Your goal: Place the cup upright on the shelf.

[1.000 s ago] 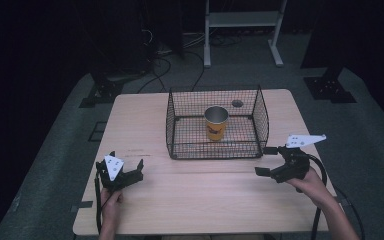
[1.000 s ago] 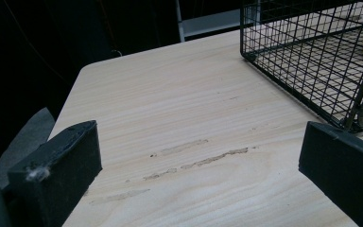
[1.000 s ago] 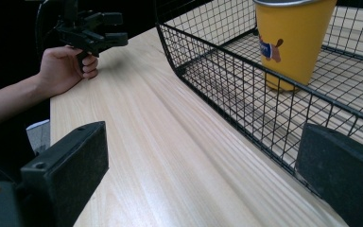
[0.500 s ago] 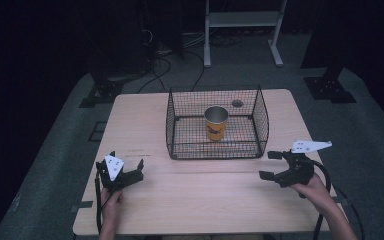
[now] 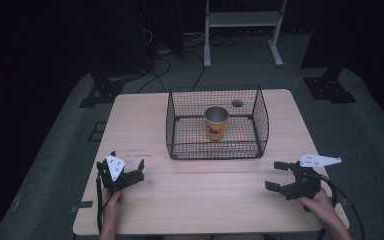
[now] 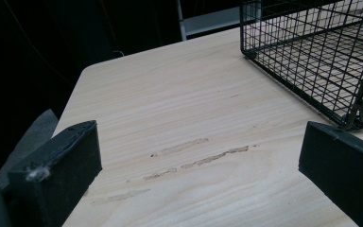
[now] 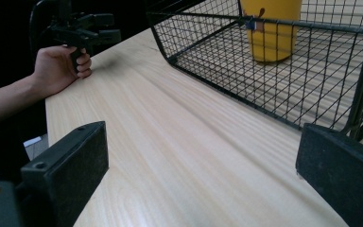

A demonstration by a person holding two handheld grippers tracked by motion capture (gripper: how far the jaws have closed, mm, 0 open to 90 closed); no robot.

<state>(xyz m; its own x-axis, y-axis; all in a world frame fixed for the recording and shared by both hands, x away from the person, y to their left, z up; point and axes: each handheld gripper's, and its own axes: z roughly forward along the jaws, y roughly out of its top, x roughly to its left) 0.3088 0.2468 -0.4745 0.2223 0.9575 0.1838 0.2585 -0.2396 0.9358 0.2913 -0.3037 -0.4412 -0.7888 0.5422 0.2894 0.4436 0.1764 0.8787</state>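
A black wire basket (image 5: 180,125) stands at the middle of the light wood table (image 5: 205,200). Upright inside it is a yellow cup (image 5: 216,123) with a metal rim. My left gripper (image 5: 127,161) rests near the table's front left, open and empty. My right gripper (image 5: 275,175) is held at the front right, open and empty, in front of the basket's right corner. In the left gripper view the jaws (image 6: 201,137) stand wide apart over bare wood, with the basket (image 6: 312,56) ahead on the right. The right gripper view looks between its open jaws (image 7: 203,142) at the basket (image 7: 274,80), the cup (image 7: 269,28) and the other gripper (image 7: 82,26).
A small dark hole (image 5: 237,103) marks the tabletop behind the basket. Pale scuff marks (image 6: 198,151) streak the wood in front of the left gripper. On the dark floor beyond the table are a white shelf frame (image 5: 242,20) and cables (image 5: 155,45).
My right gripper has drawn back from the basket toward the table's near edge. The left gripper, the basket and the cup have stayed put.
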